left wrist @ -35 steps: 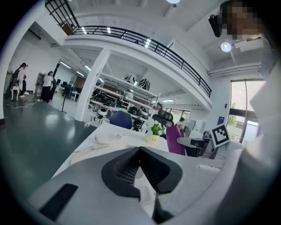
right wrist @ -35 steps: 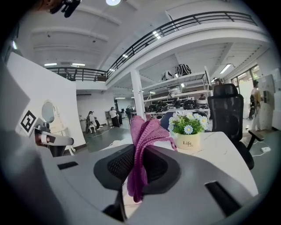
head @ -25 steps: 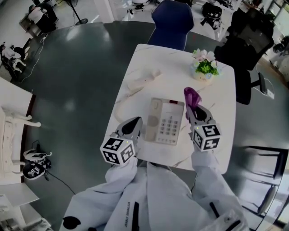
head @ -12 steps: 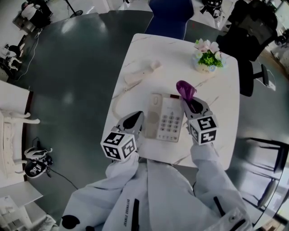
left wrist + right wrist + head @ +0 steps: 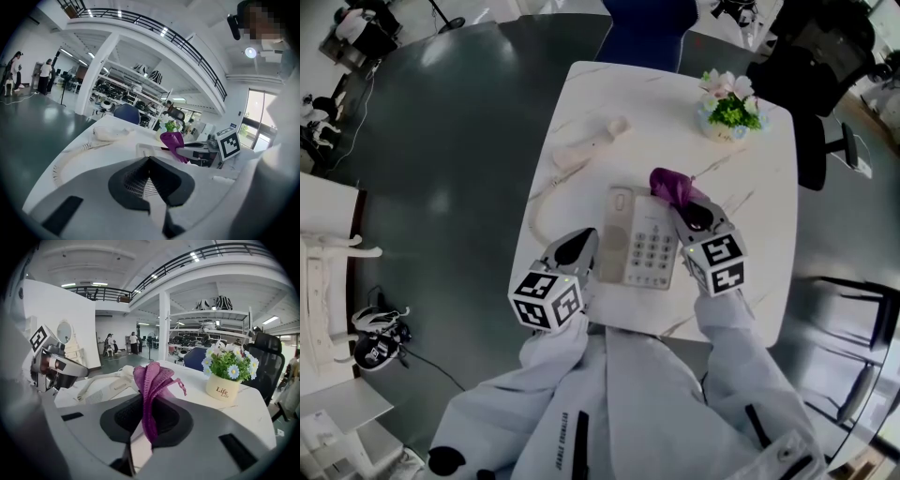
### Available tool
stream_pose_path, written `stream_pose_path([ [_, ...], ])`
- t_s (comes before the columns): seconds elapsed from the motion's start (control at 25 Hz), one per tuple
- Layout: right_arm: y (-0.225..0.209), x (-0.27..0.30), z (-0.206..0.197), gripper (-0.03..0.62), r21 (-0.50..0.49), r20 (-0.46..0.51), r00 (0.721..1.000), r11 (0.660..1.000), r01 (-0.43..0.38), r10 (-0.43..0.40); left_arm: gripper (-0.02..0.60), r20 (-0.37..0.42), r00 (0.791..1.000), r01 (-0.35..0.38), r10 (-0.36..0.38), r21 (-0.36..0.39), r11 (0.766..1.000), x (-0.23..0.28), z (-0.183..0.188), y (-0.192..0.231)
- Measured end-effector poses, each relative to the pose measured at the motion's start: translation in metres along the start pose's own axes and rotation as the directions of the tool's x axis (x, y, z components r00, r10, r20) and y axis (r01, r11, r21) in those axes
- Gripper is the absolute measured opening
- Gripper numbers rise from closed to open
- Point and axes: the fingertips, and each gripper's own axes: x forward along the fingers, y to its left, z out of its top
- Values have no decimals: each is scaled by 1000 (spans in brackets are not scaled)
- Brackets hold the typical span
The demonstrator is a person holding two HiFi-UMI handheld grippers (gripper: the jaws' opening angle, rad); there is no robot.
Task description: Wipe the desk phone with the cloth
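Two handheld grippers meet over a white table (image 5: 757,202). The right gripper (image 5: 686,208) has its jaws clamped on a purple cloth (image 5: 668,183), which bunches over the far right corner of the desk phone (image 5: 645,246), seemingly touching it. The phone sits toward the table's near edge. The left gripper (image 5: 579,247), jaws pressed together on nothing, is just beside the phone's left side. The handset (image 5: 586,145) lies near the left edge, and a flower pot (image 5: 727,119) stands at the far right corner.
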Motion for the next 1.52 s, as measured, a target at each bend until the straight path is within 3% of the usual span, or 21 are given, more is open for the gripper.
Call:
stream_pose_path([
  [1.52,43,-18,-31,38,-45,-92,992,995,-89,85,-3,6,1000,25,-25,10,1000,-22,-17,-20],
])
